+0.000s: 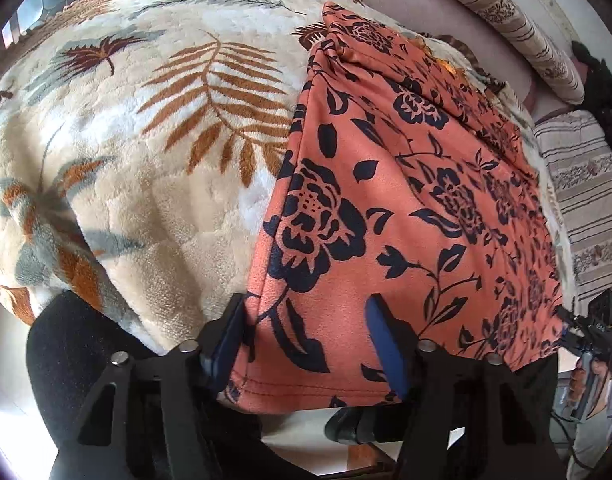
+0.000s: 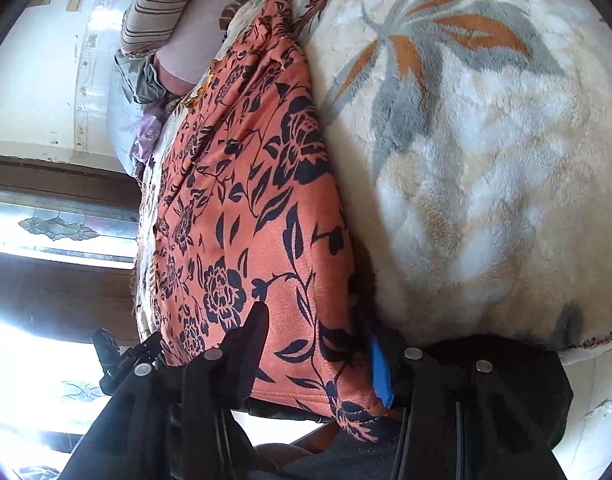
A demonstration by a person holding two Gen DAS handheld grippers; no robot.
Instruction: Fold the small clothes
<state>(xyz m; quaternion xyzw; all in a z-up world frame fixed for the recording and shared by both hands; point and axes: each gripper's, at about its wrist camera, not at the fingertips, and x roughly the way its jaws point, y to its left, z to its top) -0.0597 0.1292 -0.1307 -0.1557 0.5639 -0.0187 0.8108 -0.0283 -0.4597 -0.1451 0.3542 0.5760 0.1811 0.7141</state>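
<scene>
while the orange floral garment [image 1: 385, 208] lies on the leaf-print blanket [image 1: 126, 152], both hand-held grippers, left [image 1: 309, 344] and right [image 2: 321, 344], straddle its hem, spread wide.

Left gripper [image 1: 306, 344], jaws spread, straddling the near hem of the orange floral garment [image 1: 385, 200]; leaf-print fleece blanket [image 1: 146, 140] beyond-left.

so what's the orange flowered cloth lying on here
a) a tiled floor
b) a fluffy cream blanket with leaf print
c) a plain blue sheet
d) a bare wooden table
b: the orange flowered cloth is spread over a fluffy cream blanket printed with brown and grey leaves, its near hem hanging off the edge between the fingers of the left gripper and the right gripper.
</scene>
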